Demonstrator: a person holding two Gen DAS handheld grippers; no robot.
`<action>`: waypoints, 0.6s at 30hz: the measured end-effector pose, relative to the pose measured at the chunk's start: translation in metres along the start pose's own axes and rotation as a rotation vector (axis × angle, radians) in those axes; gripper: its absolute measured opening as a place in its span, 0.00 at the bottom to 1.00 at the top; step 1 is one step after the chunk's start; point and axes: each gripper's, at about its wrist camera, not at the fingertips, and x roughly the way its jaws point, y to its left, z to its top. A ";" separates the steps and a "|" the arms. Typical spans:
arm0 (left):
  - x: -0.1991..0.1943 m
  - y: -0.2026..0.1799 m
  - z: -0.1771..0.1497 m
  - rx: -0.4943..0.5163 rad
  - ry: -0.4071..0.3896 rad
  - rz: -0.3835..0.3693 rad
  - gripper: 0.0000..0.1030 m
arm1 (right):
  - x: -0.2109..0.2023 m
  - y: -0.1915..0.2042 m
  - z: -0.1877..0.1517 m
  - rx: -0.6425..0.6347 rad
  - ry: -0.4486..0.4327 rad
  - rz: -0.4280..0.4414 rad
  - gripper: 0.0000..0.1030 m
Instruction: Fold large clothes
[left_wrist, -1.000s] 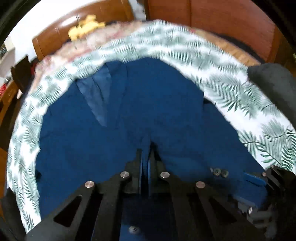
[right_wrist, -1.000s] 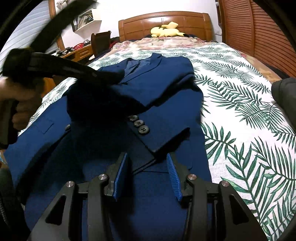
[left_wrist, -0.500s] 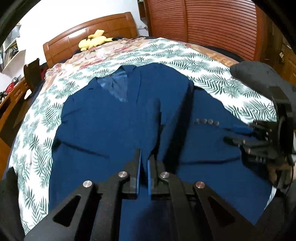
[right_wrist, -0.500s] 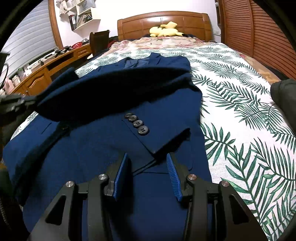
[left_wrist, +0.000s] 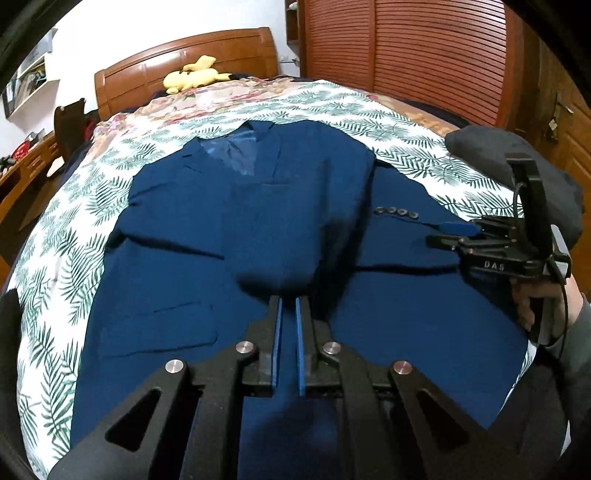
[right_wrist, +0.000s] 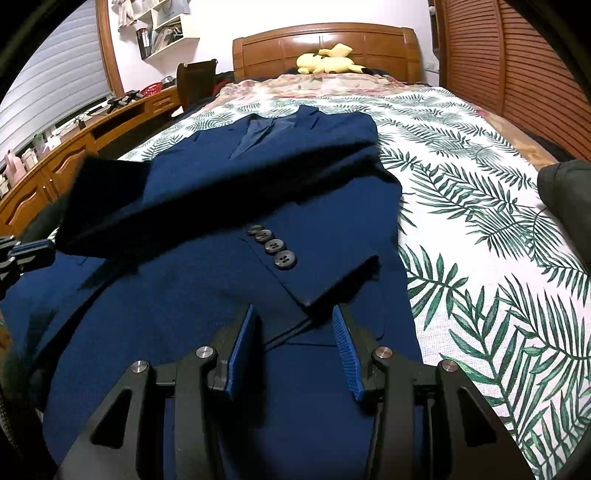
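Note:
A navy blue jacket (left_wrist: 177, 258) lies face up on the bed, collar toward the headboard. One sleeve (left_wrist: 280, 221) is folded across its chest, the cuff end just ahead of my left gripper (left_wrist: 288, 306). That gripper is shut to a thin slit with nothing between the pads. In the right wrist view the same sleeve (right_wrist: 221, 184) looks blurred and slightly raised, apart from the left gripper (right_wrist: 26, 254) at the picture's left edge. My right gripper (right_wrist: 293, 317) stands open over the jacket (right_wrist: 166, 314), just short of the other cuff with its buttons (right_wrist: 275, 251). From the left wrist, the right gripper (left_wrist: 434, 233) hovers beside the buttons (left_wrist: 395, 212).
The leaf-print bedspread (left_wrist: 62, 266) surrounds the jacket. A wooden headboard (right_wrist: 325, 40) with a yellow plush toy (right_wrist: 328, 61) is at the far end. A dark bundle (left_wrist: 480, 147) sits on the bed's right side. A wooden desk (right_wrist: 74, 147) runs along the left; louvred doors (left_wrist: 406, 55) on the right.
My left gripper has pulled back toward the foot of the bed, drawing the sleeve across the jacket, and has let go of the cloth. The right gripper has stayed put.

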 end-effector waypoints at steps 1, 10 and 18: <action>-0.001 0.003 -0.004 -0.011 0.001 0.002 0.07 | 0.000 0.001 0.000 -0.002 -0.001 -0.003 0.44; -0.024 0.014 -0.021 -0.064 -0.023 -0.027 0.13 | 0.000 0.001 -0.001 -0.013 -0.001 -0.016 0.44; -0.003 0.009 0.012 -0.041 -0.042 -0.044 0.53 | -0.001 -0.002 -0.001 -0.006 -0.006 -0.003 0.44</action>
